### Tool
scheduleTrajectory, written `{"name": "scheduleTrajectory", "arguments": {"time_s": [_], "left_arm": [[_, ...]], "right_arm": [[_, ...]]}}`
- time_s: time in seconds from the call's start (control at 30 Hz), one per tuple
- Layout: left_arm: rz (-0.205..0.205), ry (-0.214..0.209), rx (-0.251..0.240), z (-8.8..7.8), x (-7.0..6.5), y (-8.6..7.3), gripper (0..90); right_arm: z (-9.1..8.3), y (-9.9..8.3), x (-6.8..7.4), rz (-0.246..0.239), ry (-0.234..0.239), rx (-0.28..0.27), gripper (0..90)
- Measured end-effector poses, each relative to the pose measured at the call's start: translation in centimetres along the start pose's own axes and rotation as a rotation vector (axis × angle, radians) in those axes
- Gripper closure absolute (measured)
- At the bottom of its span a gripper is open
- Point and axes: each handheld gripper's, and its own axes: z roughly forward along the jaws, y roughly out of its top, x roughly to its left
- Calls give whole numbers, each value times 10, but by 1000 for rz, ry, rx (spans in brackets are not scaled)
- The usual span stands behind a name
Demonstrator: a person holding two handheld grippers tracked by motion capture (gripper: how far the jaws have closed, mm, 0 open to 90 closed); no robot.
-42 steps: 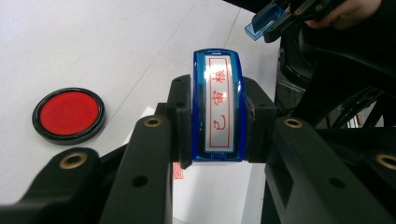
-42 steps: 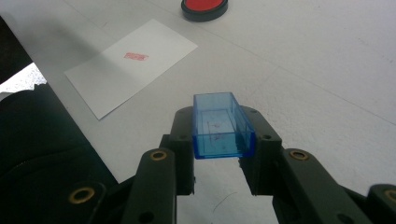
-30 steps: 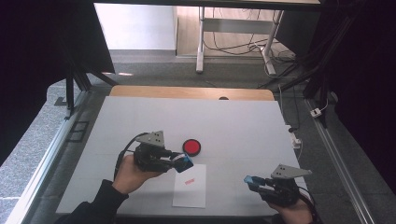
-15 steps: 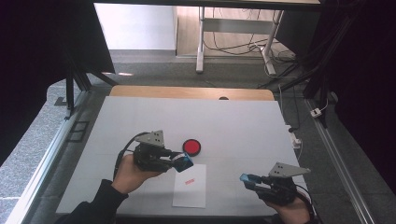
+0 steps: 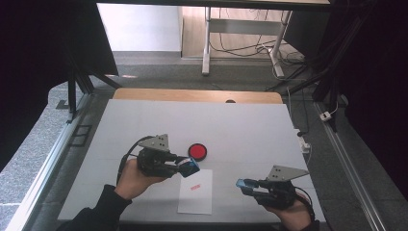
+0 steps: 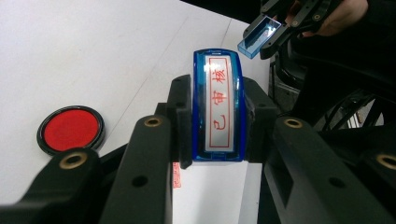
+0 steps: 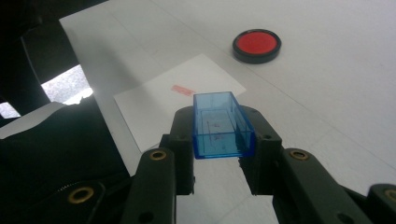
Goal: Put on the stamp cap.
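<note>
My left gripper (image 5: 188,166) (image 6: 217,116) is shut on a blue stamp (image 5: 190,166) (image 6: 218,107), whose face with red characters looks at the camera. My right gripper (image 5: 244,185) (image 7: 219,133) is shut on the stamp's clear blue cap (image 5: 243,184) (image 7: 221,125) (image 6: 259,36), held off the table at the front right. A white sheet of paper (image 5: 197,192) (image 7: 180,100) lies between the two hands and bears a small red stamp mark (image 5: 195,187) (image 7: 182,89). A round red ink pad (image 5: 197,151) (image 6: 70,129) (image 7: 256,45) sits just beyond the paper.
The white table (image 5: 240,130) has a wooden strip along its far edge (image 5: 192,95). Metal rails run along both sides. A white plug block (image 5: 305,144) hangs at the table's right edge. The person's dark sleeve (image 7: 51,154) lies at the front left.
My right gripper with the cap has drifted a little left, toward the paper. The left gripper and stamp have stayed put.
</note>
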Motion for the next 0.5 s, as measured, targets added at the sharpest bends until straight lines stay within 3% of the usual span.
{"name": "scheduleTrajectory", "arguments": {"time_s": [0.5], "left_arm": [[36,-24,-10,-2,-4,3,693]], "right_arm": [[24,18,4,-18,150,-3,683]]}}
